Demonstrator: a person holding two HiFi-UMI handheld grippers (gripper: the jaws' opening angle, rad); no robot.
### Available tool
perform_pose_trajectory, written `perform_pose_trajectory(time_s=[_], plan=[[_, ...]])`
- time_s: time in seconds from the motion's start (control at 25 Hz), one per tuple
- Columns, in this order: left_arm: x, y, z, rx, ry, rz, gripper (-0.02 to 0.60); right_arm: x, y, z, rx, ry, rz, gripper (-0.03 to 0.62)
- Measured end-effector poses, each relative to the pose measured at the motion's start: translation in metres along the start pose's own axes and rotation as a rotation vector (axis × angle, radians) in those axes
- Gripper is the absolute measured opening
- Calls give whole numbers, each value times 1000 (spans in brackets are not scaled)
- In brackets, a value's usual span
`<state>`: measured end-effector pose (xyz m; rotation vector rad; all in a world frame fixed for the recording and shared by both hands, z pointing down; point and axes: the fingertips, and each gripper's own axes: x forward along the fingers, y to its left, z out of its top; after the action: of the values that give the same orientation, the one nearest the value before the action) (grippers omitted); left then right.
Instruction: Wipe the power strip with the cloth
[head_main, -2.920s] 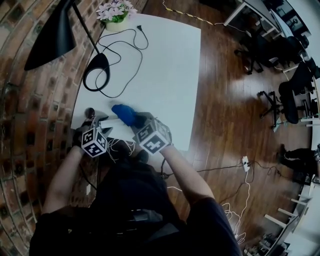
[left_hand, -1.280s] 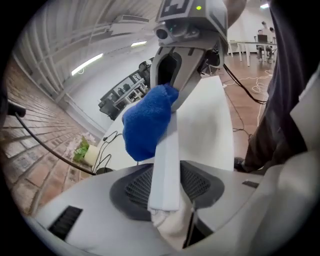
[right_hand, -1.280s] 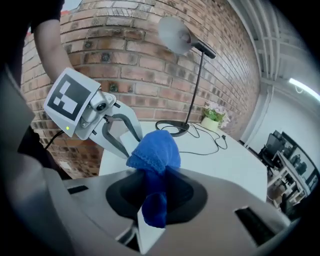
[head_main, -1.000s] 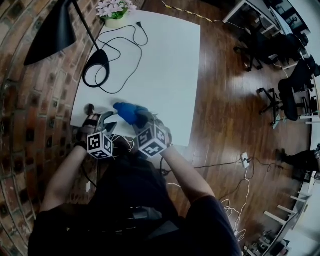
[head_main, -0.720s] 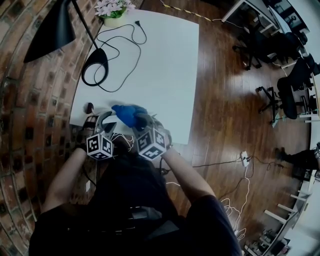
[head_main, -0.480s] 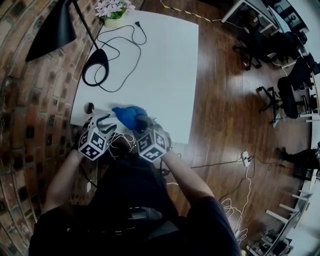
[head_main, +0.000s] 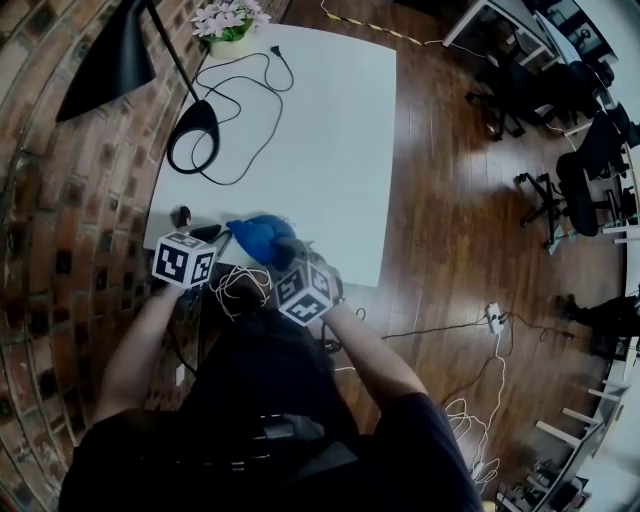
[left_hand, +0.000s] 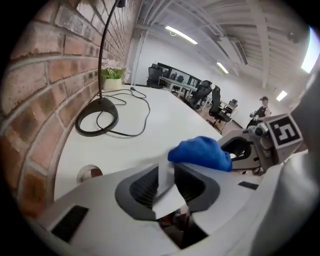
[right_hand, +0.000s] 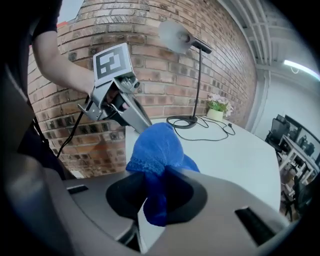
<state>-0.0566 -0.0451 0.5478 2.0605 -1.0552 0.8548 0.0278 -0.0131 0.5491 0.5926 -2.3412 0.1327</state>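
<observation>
The white power strip (left_hand: 165, 192) stands on edge between the jaws of my left gripper (left_hand: 167, 172), which have just been closing and now press on it. Most of the strip is hidden in the head view, where the left gripper (head_main: 212, 238) sits at the table's near left corner. The bunched blue cloth (right_hand: 157, 145) is clamped in my shut right gripper (right_hand: 157, 189). From the left gripper view the cloth (left_hand: 200, 152) lies against the strip's far part. In the head view the cloth (head_main: 262, 235) sits just right of the left gripper and ahead of the right gripper (head_main: 285, 252).
The white table (head_main: 330, 130) runs along a brick wall (head_main: 90, 180). A black lamp base (head_main: 195, 130) with a looping cord stands at the far left, and a flower pot (head_main: 230, 25) behind it. A round table grommet (head_main: 182, 213) lies near the left gripper. Office chairs stand at the right.
The left gripper has rolled over, so its marker cube shows another face and sits higher and further left. Its jaws have narrowed on the strip. The cloth and right gripper barely moved.
</observation>
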Motion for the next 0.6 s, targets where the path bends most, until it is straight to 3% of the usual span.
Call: perform_pose_trajectory(time_s=[0.12,0.24,0.36,0.52,0.6], plan=[[6,6,-16,26,12,57,-2,3,8,-18,14,57,30,75],[9,4,-17,50,-22,71,0,0,10,-30,71,70,38,75],[9,3,-17,93,-56,108,2,-11,3,-28,193,51,41,75],[8,4,-18,101,-97,120,5,-40,-35,-36,371,97,-93,77],[8,5,-18,86,-99,104,3,-49,-54,-40,387,160,-145,77]])
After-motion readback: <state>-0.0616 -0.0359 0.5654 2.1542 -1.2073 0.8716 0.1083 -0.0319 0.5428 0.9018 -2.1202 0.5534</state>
